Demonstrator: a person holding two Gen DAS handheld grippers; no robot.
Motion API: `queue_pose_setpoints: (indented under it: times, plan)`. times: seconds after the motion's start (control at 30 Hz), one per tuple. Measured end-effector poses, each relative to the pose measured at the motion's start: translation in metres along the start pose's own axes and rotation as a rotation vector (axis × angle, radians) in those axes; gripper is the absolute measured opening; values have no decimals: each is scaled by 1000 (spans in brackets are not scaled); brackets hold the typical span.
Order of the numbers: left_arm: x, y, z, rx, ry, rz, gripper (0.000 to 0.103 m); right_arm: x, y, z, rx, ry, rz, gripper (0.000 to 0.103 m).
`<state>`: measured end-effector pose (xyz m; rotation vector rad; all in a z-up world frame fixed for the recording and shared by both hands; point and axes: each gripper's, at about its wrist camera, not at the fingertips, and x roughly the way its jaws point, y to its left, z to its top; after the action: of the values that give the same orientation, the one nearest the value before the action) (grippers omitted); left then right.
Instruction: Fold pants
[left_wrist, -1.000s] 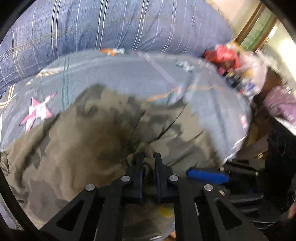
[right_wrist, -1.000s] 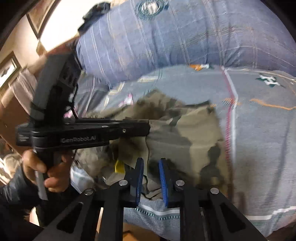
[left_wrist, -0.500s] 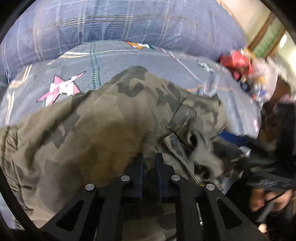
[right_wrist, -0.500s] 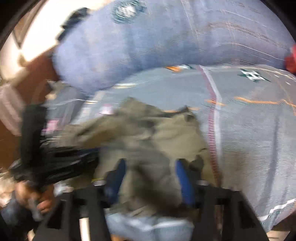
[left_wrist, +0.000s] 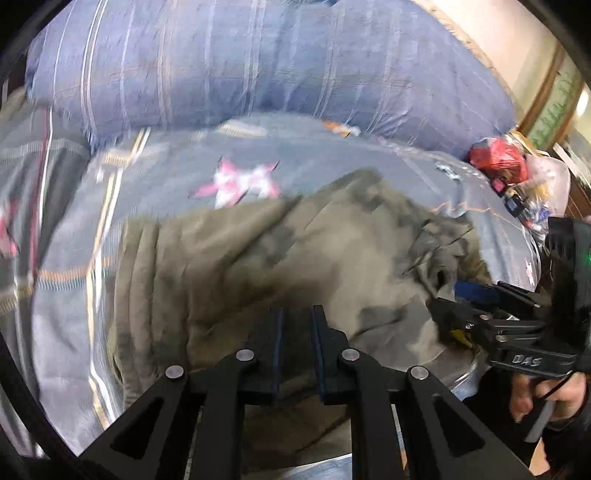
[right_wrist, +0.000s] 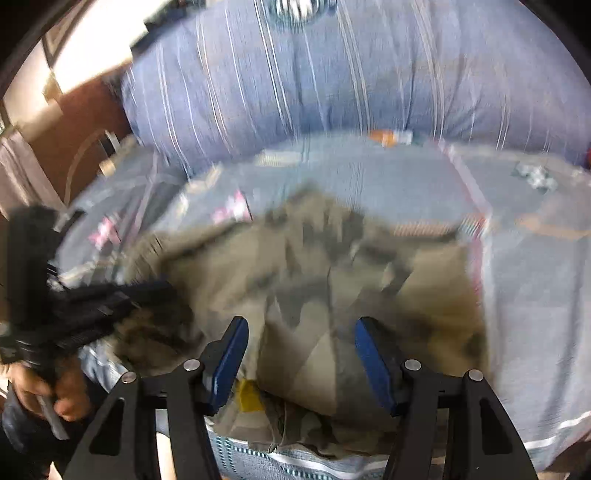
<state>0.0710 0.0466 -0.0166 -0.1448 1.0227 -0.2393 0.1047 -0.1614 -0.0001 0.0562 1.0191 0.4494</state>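
Observation:
Camouflage pants (left_wrist: 295, 251) lie bunched on a grey-blue bedsheet (left_wrist: 332, 162); they also show in the right wrist view (right_wrist: 332, 280). My left gripper (left_wrist: 296, 317) is shut on the pants' near edge, cloth pinched between the narrow jaws. My right gripper (right_wrist: 299, 328) is open wide over the pants' near edge, with cloth lying between its blue pads (right_wrist: 369, 354) but not pinched. It appears from the side in the left wrist view (left_wrist: 480, 295). The left gripper shows blurred at the left of the right wrist view (right_wrist: 110, 299).
A big blue striped pillow (left_wrist: 258, 59) lies along the back of the bed, also in the right wrist view (right_wrist: 332, 74). A red bag and clutter (left_wrist: 498, 158) sit at the right. A pink star print (left_wrist: 240, 181) marks the sheet. The bed's front edge (right_wrist: 332, 461) is just below the grippers.
My right gripper has opened and let go of the pants. My left gripper, still shut on the cloth, has swung left, and the pants have spread wider across the sheet.

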Motion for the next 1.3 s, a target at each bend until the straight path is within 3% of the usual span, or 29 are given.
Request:
queue_pose_setpoints:
  times: [0.07,0.13,0.23,0.3,0.4,0.5,0.57,0.63,0.77,1.03,1.13,1.23,1.3]
  plan:
    - [9,11,-6,-25,4,-20,14,5,8,-3,-40,-40,-33,69]
    - [8,16,-8,-55,-19,-52,15,5,13,0,-36,-23,-65,70]
    - [-1,19,-6,-60,-23,-65,15,-8,19,8,5,-14,-32,70]
    - [-11,23,-3,-72,-36,-65,17,-29,25,10,1,-61,0,70]
    - [-23,33,4,-77,-44,-31,30,-40,38,11,-15,-106,48,70]
    - [-42,50,9,-68,-61,-1,35,-39,51,1,-26,-110,101,70]
    - [-57,65,13,-77,-94,58,46,-31,64,-7,-49,-104,131,70]
    - [-68,81,16,-100,-107,71,56,-23,76,-11,-75,-102,146,70]
    - [-67,109,25,-160,-64,54,56,-2,111,-19,-127,-64,228,70]
    - [-29,130,40,-265,-2,-28,56,31,184,-29,-282,18,300,70]
    - [-16,134,47,-280,11,-6,56,46,201,-33,-315,43,286,72]
    - [1,136,48,-285,43,22,56,72,212,-41,-368,59,182,72]
    - [7,139,45,-303,48,15,56,74,215,-49,-416,-4,152,73]
